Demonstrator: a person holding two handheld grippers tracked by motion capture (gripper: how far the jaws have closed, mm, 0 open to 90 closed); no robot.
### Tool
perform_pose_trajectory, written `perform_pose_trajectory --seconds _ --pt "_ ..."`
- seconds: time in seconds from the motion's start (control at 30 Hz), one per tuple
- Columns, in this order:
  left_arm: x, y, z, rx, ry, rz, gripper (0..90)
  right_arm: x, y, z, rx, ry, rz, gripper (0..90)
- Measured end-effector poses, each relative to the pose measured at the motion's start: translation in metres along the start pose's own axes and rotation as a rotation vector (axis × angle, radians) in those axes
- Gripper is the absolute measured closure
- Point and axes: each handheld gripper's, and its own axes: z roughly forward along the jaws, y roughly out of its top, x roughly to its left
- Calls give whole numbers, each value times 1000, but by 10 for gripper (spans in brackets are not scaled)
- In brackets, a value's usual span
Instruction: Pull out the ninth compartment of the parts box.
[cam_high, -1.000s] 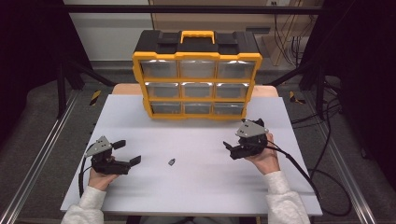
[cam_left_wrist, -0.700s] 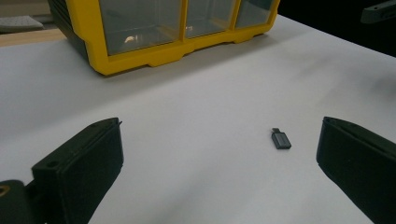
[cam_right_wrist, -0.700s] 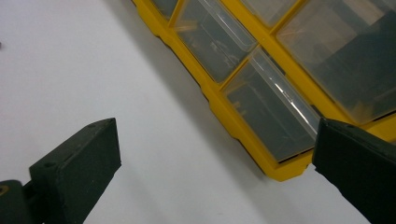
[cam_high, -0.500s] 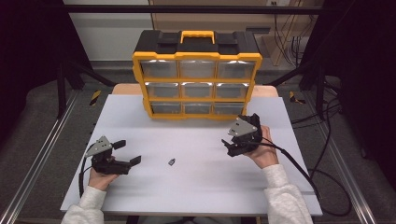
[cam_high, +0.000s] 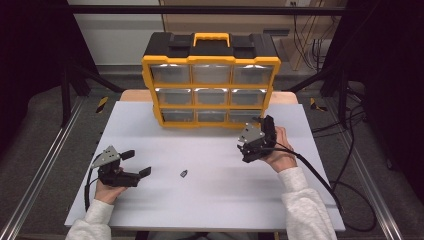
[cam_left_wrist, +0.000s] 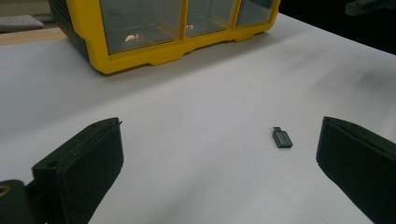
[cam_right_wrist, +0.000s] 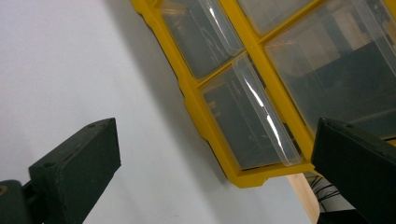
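Observation:
A yellow and black organizer (cam_high: 210, 80) with clear drawers stands at the back of the white table (cam_high: 210, 210). A small dark adapter (cam_high: 184, 173) lies on the table in front of it. My left gripper (cam_high: 137, 163) rests at the front left, open and holding nothing, pointing toward the adapter. In the left gripper view the adapter (cam_left_wrist: 282, 138) lies just inside the right jaw. My right gripper (cam_high: 262, 126) is open and close to the organizer's bottom right drawer (cam_high: 243, 115). The right gripper view has that drawer (cam_right_wrist: 243, 126) between the jaws, apart from them.
The organizer's front (cam_left_wrist: 154, 51) stands beyond the adapter in the left gripper view. Cables (cam_high: 320, 180) trail off the table's right side. A metal rail (cam_high: 40, 170) runs along the left. Bare table lies between the two grippers.
My right gripper has moved forward and turned toward the organizer's bottom right drawer. The left gripper and the adapter have stayed put.

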Motion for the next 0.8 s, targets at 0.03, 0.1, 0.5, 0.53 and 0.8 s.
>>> perform_pose_trajectory --seconds 0.03,0.1,0.5,0.53,0.8 --pt "0 0 0 0 0 0 0 0 0 0 0 0 0 16" --pt "0 0 0 2 0 1 0 -1 1 1 10 -4 -23 16" --pt "0 0 0 3 1 2 0 0 7 11 62 -47 -128 16" --pt "0 0 0 3 2 2 1 1 7 12 68 -48 -129 16" --pt "1 0 1 5 3 2 1 1 8 21 95 -49 -159 15"
